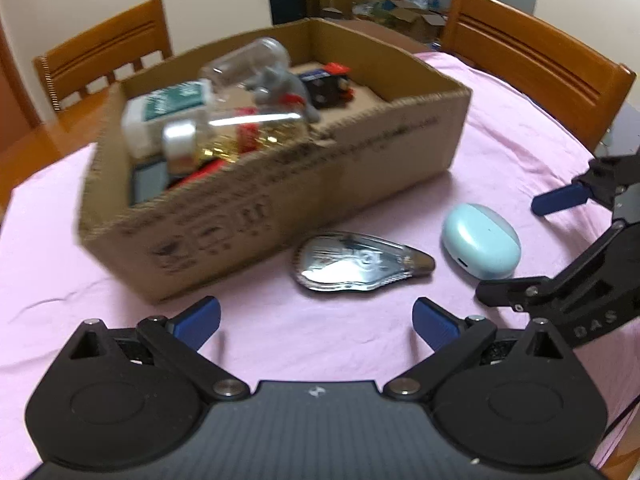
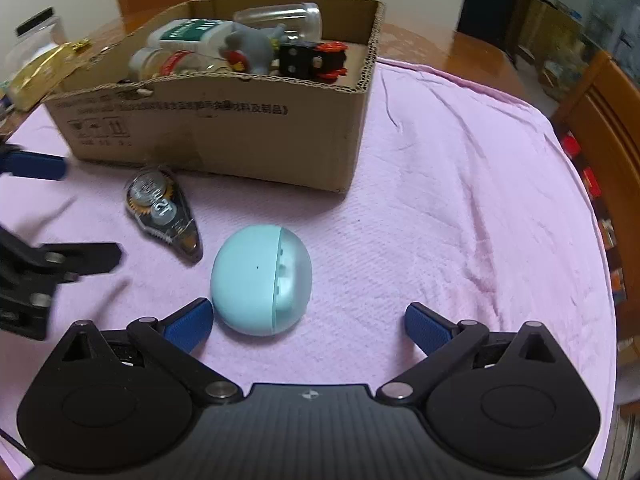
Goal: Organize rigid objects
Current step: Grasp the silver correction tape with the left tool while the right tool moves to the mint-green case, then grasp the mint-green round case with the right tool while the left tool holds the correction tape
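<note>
A: Gripper status?
B: My left gripper [image 1: 316, 322] and right gripper [image 2: 308, 322] both stand spread, holding nothing.
A: Object positions?
B: Correction tape [image 1: 360, 266] and teal case [image 2: 260, 280] lie on the pink cloth [image 2: 460, 220], beside the cardboard box [image 2: 240, 136]

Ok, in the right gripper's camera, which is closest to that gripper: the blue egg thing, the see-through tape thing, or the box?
1. Blue egg-shaped case, right by the right gripper, beside its left pad.
2. Clear tape dispenser, farther, to the left.
3. Cardboard box, farthest back.
</note>
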### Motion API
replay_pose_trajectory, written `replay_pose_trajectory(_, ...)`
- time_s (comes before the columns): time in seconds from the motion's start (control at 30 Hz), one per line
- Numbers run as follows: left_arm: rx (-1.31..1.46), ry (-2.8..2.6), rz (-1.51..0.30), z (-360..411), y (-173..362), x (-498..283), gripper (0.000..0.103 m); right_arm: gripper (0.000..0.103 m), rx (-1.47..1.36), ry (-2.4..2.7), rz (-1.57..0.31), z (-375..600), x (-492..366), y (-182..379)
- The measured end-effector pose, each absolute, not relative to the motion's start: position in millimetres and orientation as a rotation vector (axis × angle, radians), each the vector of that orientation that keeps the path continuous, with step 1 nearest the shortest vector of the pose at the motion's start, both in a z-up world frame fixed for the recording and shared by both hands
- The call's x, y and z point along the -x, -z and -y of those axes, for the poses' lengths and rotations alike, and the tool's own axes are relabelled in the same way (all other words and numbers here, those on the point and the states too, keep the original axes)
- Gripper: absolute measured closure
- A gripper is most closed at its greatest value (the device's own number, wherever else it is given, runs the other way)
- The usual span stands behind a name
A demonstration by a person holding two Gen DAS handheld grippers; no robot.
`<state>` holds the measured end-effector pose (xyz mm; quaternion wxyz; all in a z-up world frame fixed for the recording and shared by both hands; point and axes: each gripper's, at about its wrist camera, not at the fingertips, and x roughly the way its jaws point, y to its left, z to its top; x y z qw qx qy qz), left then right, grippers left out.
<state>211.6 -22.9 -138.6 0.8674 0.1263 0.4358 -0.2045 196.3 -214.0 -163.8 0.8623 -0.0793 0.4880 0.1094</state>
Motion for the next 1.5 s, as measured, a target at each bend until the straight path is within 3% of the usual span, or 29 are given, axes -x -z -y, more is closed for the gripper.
replay_pose_trajectory(0.53,-0.244,0.502,-0.880,51.3,152.2,-230.8,0.003,0.000,0.203,-0.307,-0.999,219.8,-190.5,163.6)
replay_pose_trajectory(0.6,-0.243,0.504,-0.868,51.9,150.9,-230.8,0.014,0.000,0.202,-0.307,-0.998,220.1,-190.3,163.8)
replay_pose_trajectory(0.63,-0.241,0.507,-0.866,51.5,149.6,-230.6,0.014,0.000,0.201,-0.305,-0.999,219.9,-190.1,163.8)
replay_pose_trajectory(1.23,-0.147,0.268,-0.965,-10.5,145.1,-213.6,0.013,0.000,0.206,-0.345,-0.987,176.0,-196.8,164.6)
replay_pose_trajectory(1.5,-0.152,0.281,-0.962,-9.9,145.8,-213.2,0.013,0.016,0.221,-0.347,-0.975,166.9,-199.7,158.6)
